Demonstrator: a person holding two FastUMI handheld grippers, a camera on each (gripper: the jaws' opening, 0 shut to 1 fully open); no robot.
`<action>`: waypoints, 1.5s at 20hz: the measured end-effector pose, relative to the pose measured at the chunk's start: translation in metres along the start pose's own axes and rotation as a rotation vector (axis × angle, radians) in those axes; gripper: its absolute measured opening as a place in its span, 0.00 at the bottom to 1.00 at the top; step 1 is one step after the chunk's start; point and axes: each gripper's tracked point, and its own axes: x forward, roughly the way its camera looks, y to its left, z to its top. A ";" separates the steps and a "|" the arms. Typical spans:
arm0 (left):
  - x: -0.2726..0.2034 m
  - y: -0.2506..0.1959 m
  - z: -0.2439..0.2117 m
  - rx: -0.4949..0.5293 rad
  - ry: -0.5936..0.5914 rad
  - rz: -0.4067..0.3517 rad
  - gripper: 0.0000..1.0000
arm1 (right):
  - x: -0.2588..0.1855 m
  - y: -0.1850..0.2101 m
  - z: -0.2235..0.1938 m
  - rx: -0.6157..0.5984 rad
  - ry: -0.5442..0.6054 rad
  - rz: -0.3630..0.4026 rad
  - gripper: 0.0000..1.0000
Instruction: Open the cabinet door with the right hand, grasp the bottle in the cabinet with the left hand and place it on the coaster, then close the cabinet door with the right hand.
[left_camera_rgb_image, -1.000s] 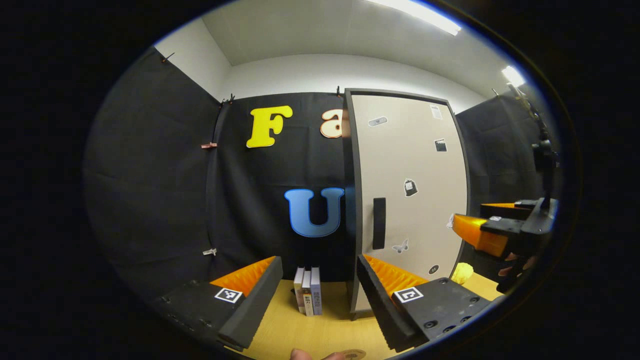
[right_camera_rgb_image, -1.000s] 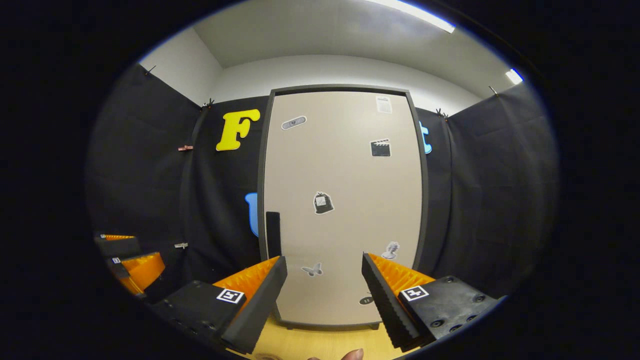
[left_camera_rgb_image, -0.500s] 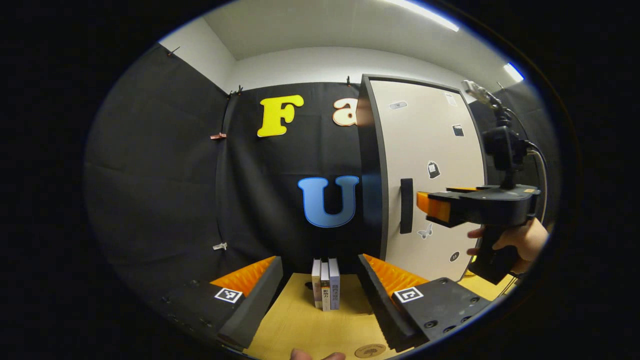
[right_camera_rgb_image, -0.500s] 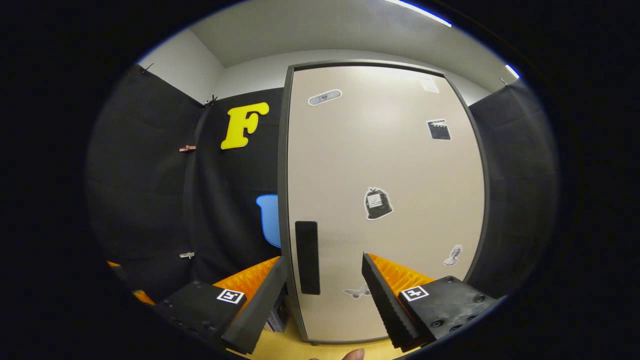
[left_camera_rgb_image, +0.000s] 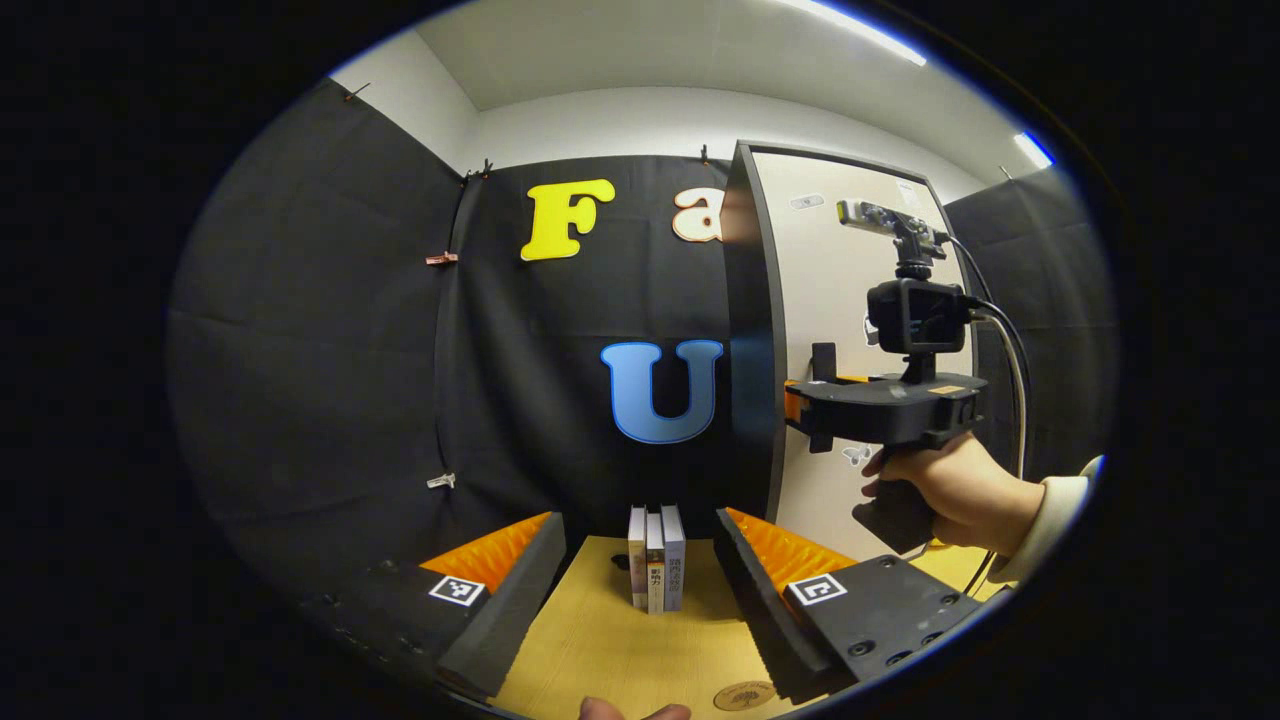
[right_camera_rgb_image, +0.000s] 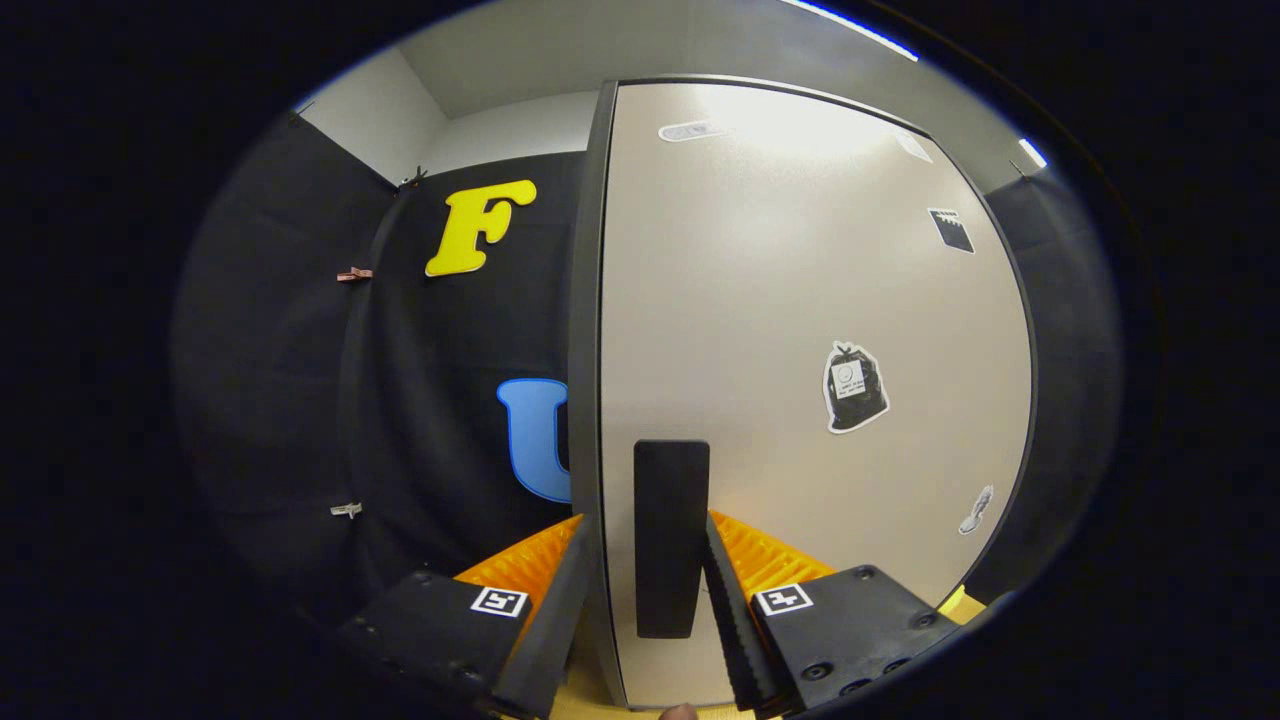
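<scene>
1. Cabinet door (right_camera_rgb_image: 800, 380) shut, pale and upright, standing from centre out to 3 o'clock in the right gripper view; dark frame edge along its left side.
2. Door handle (right_camera_rgb_image: 671, 535), a dark vertical bar near the door's left edge, sitting at 6 o'clock in that view, between the two fingers.
3. Right gripper (right_camera_rgb_image: 645, 590) narrowed around the handle and door edge: right finger just beside or touching the handle, left finger on the far side of the door's frame edge. Cannot tell whether both press on it.
4. Same right gripper (left_camera_rgb_image: 800, 405) seen in the left gripper view at 3 o'clock, level, its tips at the handle (left_camera_rgb_image: 823, 365); held by a hand (left_camera_rgb_image: 945, 490) with a pale sleeve cuff.
5. Coaster (left_camera_rgb_image: 742, 695), round, lying on the wooden table (left_camera_rgb_image: 610, 650) at 6 o'clock in the left gripper view.
6. Left gripper (left_camera_rgb_image: 640, 585) wide open, holding nothing, well apart from the cabinet door (left_camera_rgb_image: 850, 300).
7. Books (left_camera_rgb_image: 655, 570), three upright, touching one another, seen between the left gripper's fingers, just left of the cabinet.
</scene>
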 end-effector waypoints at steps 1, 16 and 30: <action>-0.001 0.000 -0.001 -0.003 0.001 -0.003 0.95 | 0.000 -0.009 0.000 -0.002 0.005 -0.030 0.67; -0.027 -0.002 0.018 -0.017 -0.034 0.009 0.94 | -0.056 -0.009 0.006 0.064 0.086 0.118 0.23; -0.040 -0.075 0.034 -0.028 -0.050 -0.076 0.94 | -0.130 -0.050 0.025 0.066 0.085 0.171 0.22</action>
